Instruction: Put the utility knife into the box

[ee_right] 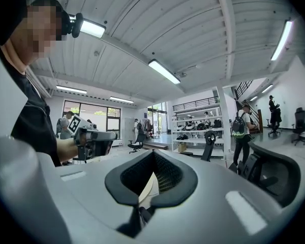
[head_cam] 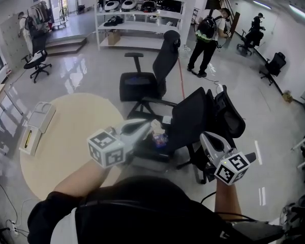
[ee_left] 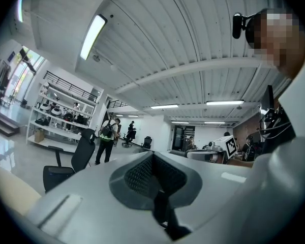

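Note:
On the round beige table (head_cam: 71, 151) at the left lies an open white box (head_cam: 42, 115). A thin yellow thing, seemingly the utility knife (head_cam: 26, 139), rests on the pale tray part next to it. My left gripper (head_cam: 144, 128) is held level to the right of the table, well away from the box, over a chair seat. Its jaws are shut and hold nothing (ee_left: 156, 183). My right gripper (head_cam: 209, 140) is farther right, over a black chair, also shut and empty (ee_right: 147, 188). Each gripper shows in the other's view: the left gripper (ee_right: 94, 140), the right gripper (ee_left: 221, 146).
Black office chairs (head_cam: 153, 78) (head_cam: 203, 115) stand directly ahead of both grippers, with a small coloured object (head_cam: 160, 139) on one seat. A person with a backpack (head_cam: 206, 37) stands farther off. White shelves (head_cam: 140, 14) line the back. Glossy floor surrounds the table.

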The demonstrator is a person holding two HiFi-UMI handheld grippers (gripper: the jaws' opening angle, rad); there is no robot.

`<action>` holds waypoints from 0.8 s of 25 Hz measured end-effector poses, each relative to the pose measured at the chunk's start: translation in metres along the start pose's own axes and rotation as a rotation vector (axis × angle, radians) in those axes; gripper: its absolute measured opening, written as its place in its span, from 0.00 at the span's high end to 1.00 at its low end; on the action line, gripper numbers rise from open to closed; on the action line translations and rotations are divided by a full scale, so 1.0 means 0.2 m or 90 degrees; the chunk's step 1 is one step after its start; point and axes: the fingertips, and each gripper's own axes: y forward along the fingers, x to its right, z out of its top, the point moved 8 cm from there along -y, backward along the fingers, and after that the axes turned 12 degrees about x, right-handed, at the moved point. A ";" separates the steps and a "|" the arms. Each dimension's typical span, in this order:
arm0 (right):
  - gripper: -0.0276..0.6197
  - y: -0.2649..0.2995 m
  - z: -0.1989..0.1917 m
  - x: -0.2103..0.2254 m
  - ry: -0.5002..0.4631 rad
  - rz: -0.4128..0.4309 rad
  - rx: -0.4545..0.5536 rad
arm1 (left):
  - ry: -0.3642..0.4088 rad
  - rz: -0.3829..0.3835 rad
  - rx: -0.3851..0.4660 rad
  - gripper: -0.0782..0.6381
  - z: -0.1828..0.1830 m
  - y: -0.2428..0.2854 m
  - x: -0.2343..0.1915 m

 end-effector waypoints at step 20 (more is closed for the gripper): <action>0.94 0.03 0.01 0.00 -0.010 0.002 0.003 | 0.007 0.009 0.007 0.89 0.01 -0.03 -0.04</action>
